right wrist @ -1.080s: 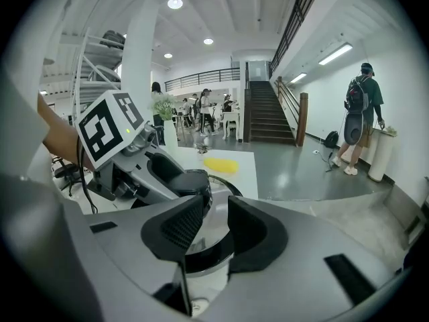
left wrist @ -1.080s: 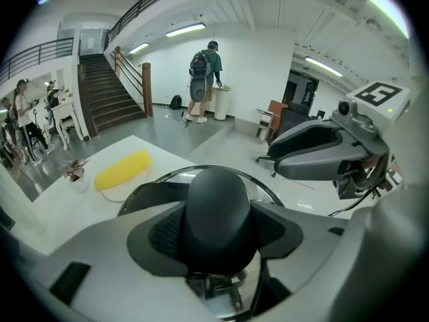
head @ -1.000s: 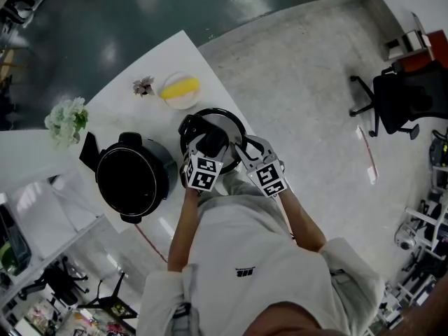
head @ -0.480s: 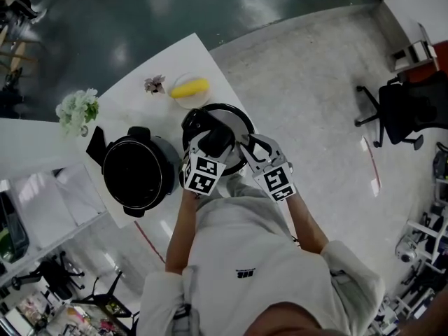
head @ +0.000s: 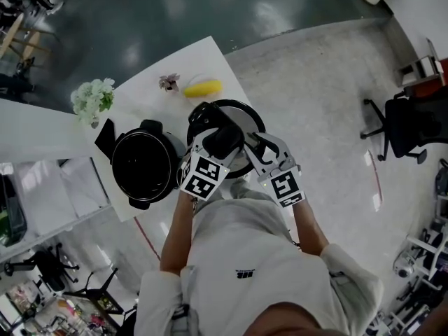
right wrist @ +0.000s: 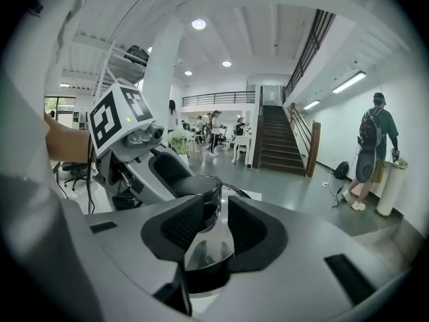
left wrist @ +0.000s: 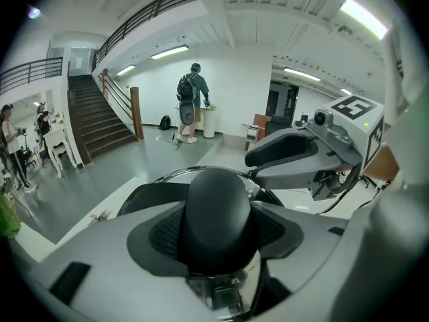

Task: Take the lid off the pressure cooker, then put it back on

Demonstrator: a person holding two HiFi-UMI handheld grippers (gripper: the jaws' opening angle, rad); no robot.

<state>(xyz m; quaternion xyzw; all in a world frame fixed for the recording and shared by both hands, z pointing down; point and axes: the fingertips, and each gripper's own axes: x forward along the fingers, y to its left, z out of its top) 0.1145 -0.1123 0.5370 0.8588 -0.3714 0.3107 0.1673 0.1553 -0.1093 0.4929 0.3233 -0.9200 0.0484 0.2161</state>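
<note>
Both grippers are on the round steel pressure cooker lid with the black knob [head: 245, 117], and it is off the pot. The left gripper [head: 222, 142] has its jaws about half open and clamped on the fat black knob [left wrist: 218, 206], pads pressing it from both sides. The right gripper [right wrist: 214, 223] bites the lid's shiny rim at about four o'clock of the knob, jaws nearly together with only the thin steel edge between the pads.

The black open cooker pot [head: 117, 152] sits at nine o'clock of the lid, just beside it, mouth up and uncovered. Both are at the near corner of the white table [head: 189, 61]. The lid hangs over the table's right edge, so part of it is above the floor.

At twelve o'clock of the lid, near it, lies a yellow oblong object [head: 203, 87], with a small dried sprig [head: 169, 82] beside that. A bunch of white flowers [head: 93, 98] stands at ten o'clock of the pot, by the table's left edge.

From one to five o'clock the pale speckled floor [head: 315, 82] is wide open. A black office chair [head: 413, 124] stands at three o'clock, well apart.
</note>
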